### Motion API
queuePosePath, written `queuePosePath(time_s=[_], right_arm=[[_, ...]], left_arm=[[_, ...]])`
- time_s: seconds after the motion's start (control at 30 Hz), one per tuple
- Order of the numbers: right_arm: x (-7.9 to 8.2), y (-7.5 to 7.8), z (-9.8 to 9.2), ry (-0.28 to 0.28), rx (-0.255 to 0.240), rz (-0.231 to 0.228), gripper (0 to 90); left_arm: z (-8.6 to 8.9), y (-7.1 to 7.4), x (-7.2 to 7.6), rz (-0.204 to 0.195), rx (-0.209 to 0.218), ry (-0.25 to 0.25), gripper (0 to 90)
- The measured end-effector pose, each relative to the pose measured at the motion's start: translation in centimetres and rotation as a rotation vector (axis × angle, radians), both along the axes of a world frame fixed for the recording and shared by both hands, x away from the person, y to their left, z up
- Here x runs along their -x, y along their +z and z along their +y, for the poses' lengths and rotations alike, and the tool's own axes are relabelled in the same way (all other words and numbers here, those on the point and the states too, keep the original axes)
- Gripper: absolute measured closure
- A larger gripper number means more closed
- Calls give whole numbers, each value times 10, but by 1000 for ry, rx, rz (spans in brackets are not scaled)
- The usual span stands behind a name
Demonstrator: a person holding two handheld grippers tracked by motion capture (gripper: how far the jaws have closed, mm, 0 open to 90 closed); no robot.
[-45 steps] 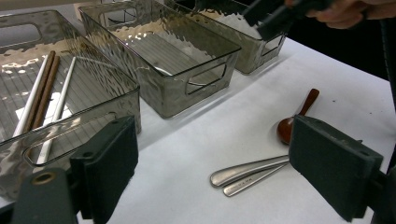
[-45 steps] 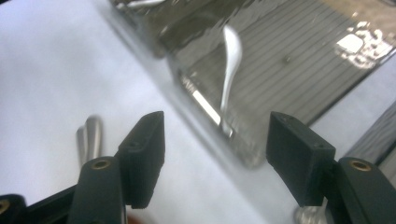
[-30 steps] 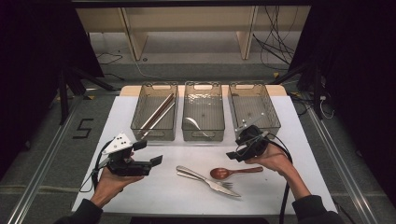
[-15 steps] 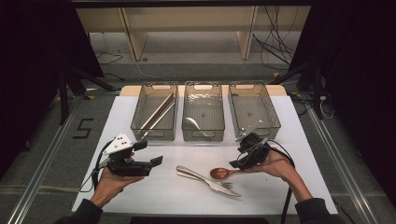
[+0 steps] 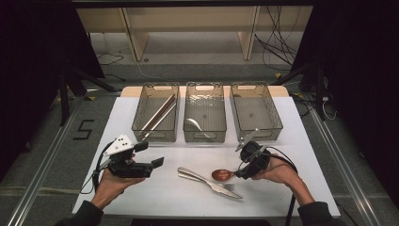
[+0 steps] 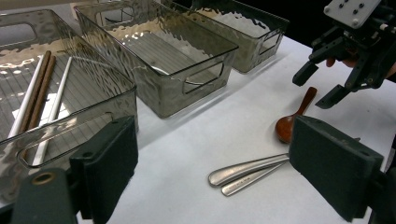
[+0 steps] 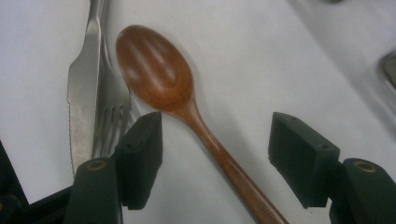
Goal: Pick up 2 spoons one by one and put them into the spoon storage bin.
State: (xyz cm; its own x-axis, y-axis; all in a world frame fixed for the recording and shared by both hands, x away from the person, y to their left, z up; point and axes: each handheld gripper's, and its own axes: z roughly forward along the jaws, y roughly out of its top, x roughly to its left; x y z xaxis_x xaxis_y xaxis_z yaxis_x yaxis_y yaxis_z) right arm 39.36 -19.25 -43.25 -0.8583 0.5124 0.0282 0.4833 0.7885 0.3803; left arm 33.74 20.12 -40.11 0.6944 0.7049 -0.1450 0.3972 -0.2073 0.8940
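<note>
Down near the front edge of the bench, right of its middle, the right gripper hangs over the wooden spoon, which lies flat on the white surface. Its jaws have just been closing a little, yet they stand wide, one on each side of the spoon's handle, and neither pad touches the wood. That gap is clear in the right gripper view, where the handle of the wooden spoon runs between the pads with bare bench on both sides; the high view hides it under the gripper's body. The right gripper view also shows the knife and fork lying side by side just beside the spoon's bowl, the fork tines close to one pad.

The right hand lies low, forearm coming in from the front right corner, gripper tipped forward and down. The left hand holds the left gripper roughly level above the front left part of the bench, jaws open on nothing. Its own view looks across to the right gripper poised above the spoon, and into the three clear bins along the back edge; chopsticks lie in the left one.

Open bench lies to the right of the spoon and between the bins and the cutlery.
</note>
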Motion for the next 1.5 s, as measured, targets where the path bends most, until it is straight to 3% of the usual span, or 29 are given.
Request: queuePosePath(time_s=[0.3, 0.83, 1.27, 1.5], right_arm=[[2, -9, 4, 38, 81, 10, 476], [-1, -23, 10, 68, 179, 24, 653], [3, -22, 11, 125, 169, 34, 808], [2, -20, 9, 130, 144, 42, 819]], left_arm=[[0, 0, 0, 0, 2, -2, 151], [0, 0, 0, 1, 0, -4, 150], [0, 0, 0, 3, -3, -5, 150], [0, 0, 0, 3, -4, -4, 151]])
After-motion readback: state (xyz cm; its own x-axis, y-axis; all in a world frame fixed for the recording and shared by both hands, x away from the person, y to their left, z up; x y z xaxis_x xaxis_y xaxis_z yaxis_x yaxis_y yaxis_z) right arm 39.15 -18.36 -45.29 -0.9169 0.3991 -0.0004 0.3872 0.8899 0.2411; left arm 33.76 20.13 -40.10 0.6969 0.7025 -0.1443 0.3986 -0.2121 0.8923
